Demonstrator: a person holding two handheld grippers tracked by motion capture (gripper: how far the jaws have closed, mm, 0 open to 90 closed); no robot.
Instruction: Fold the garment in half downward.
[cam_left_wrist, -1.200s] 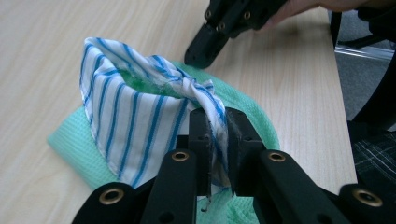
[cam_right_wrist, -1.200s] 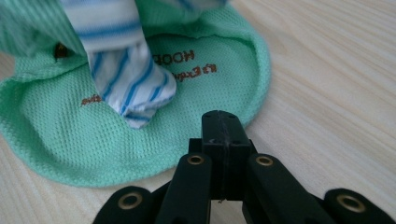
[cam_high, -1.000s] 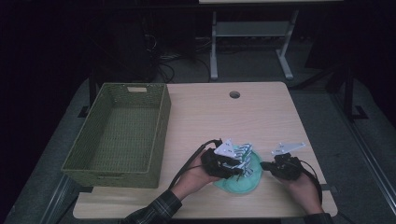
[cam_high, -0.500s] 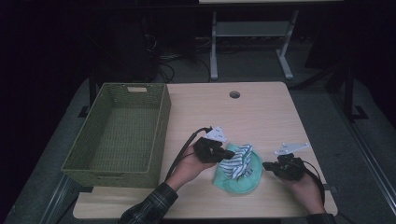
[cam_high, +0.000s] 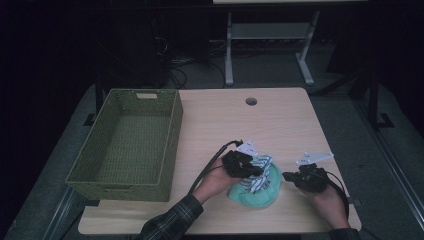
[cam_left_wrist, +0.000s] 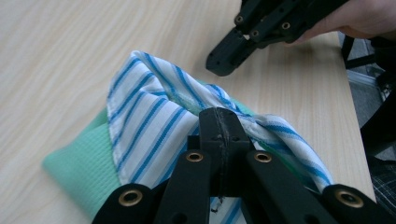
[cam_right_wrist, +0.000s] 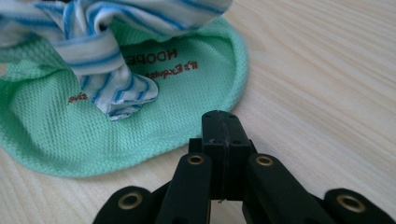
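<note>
A white cloth with blue stripes (cam_high: 256, 170) lies bunched on a mint-green mesh cloth (cam_high: 260, 195) near the table's front edge. My left gripper (cam_high: 259, 172) is shut on the striped cloth (cam_left_wrist: 144, 116), whose folds gather at the closed jaw tips (cam_left_wrist: 219, 116) over the green cloth (cam_left_wrist: 79, 163). In the right gripper view the striped cloth (cam_right_wrist: 107, 60) is drawn upward, with one tail touching the green cloth (cam_right_wrist: 116, 144), which bears brown lettering. My right gripper (cam_right_wrist: 220, 121) is shut and empty on the bare wood just right of the green cloth; it is also seen from above (cam_high: 286, 176) and from the left gripper (cam_left_wrist: 217, 65).
A green woven basket (cam_high: 172, 130) stands on the left part of the wooden table (cam_high: 280, 125). A round cable hole (cam_high: 251, 101) sits near the far edge. Beyond the table, metal stand legs (cam_high: 229, 55) rise from a dark floor.
The left hand drew back toward the basket, then came right again onto the cloths. The striped cloth is now gathered at its jaws. The right hand stayed put.
</note>
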